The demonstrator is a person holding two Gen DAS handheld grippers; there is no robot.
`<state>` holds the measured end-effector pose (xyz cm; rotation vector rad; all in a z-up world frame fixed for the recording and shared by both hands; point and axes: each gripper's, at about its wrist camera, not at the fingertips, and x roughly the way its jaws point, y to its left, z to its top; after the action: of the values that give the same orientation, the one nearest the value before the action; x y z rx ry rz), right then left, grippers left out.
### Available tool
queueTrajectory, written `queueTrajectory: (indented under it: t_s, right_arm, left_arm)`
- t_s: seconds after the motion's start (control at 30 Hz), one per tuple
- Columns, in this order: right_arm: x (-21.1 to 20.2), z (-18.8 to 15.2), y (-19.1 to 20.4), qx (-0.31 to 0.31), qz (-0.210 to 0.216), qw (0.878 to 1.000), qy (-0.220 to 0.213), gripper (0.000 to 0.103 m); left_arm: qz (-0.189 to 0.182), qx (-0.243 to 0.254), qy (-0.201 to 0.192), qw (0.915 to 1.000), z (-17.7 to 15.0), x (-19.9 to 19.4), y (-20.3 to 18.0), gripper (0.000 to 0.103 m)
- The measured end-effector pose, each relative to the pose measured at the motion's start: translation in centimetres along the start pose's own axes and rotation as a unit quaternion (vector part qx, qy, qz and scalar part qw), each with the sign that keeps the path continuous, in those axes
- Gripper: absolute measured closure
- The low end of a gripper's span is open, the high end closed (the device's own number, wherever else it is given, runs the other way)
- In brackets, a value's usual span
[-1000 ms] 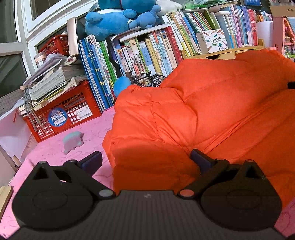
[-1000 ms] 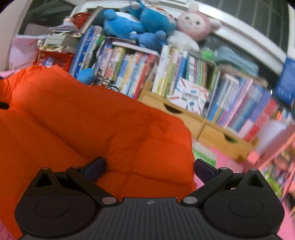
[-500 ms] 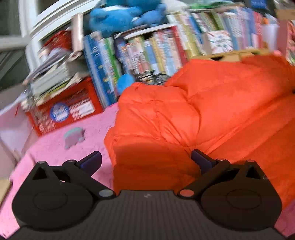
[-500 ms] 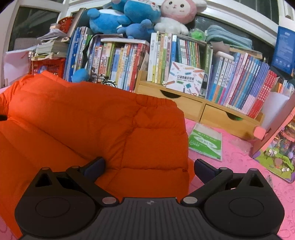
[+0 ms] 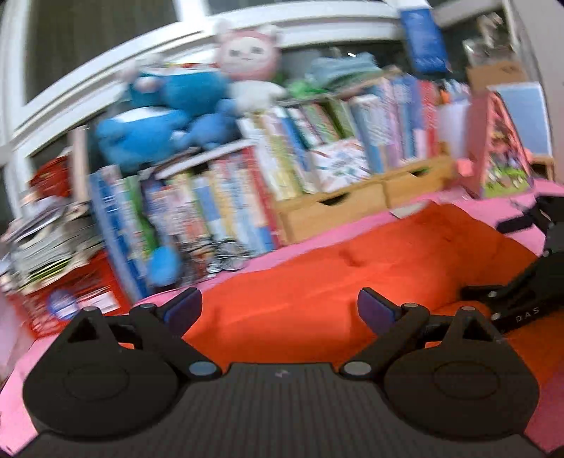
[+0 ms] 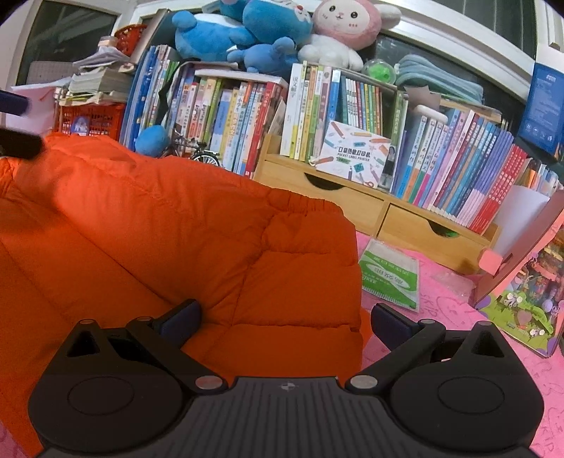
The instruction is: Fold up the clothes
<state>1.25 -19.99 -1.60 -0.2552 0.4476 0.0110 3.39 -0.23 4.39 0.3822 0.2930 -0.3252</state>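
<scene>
Crowded bookshelves (image 6: 246, 116) topped with blue and pink plush toys (image 6: 282, 31) back a pink patterned worktop (image 6: 458, 306) on which a puffy orange quilted down jacket (image 6: 176, 239) lies spread, filling most of the surface in front of both tools. At its right edge the right tool (image 6: 284, 326) stands with its jaws well apart, straddling a padded corner without pressing it; the left tool (image 5: 278, 310), seen in a motion-blurred view above the jacket's far side, has jaws wide but closing, with orange fabric below them and nothing yet pinched. Judging from this, the main risk is a shallow bite: slick, springy padding could slip out as the fold is lifted, or only the top layer could be caught, leaving a lopsided fold. A wide sweep could also drag the green-and-white packet (image 6: 391, 278) lying just beside the hem, or knock the pink toy house (image 6: 521, 282) nearby.
</scene>
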Motion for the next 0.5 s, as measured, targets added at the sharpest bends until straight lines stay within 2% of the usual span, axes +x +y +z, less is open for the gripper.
queueTrajectory:
  t_s: [0.1,0.23,0.4,0.5]
  right_arm:
    - [0.0,0.0,-0.1,0.003,0.002,1.000,0.000,0.000]
    - [0.1,0.0,-0.4,0.009,0.005,1.000,-0.001,0.000]
    - [0.3,0.0,-0.4,0.012,0.010,1.000,0.001,0.000]
    - [0.3,0.0,-0.4,0.012,0.011,1.000,0.001,0.000]
  left_arm:
    - [0.002,0.013,0.024,0.9996,-0.2,3.1,-1.4,0.006]
    - [0.008,0.002,0.045,0.9989,-1.6,5.0,-0.4,0.002]
    - [0.035,0.008,0.057,0.9977,-3.0,4.8,1.5,0.001]
    - [0.048,-0.005,0.062,0.9969,-3.7,4.8,3.1,0.000]
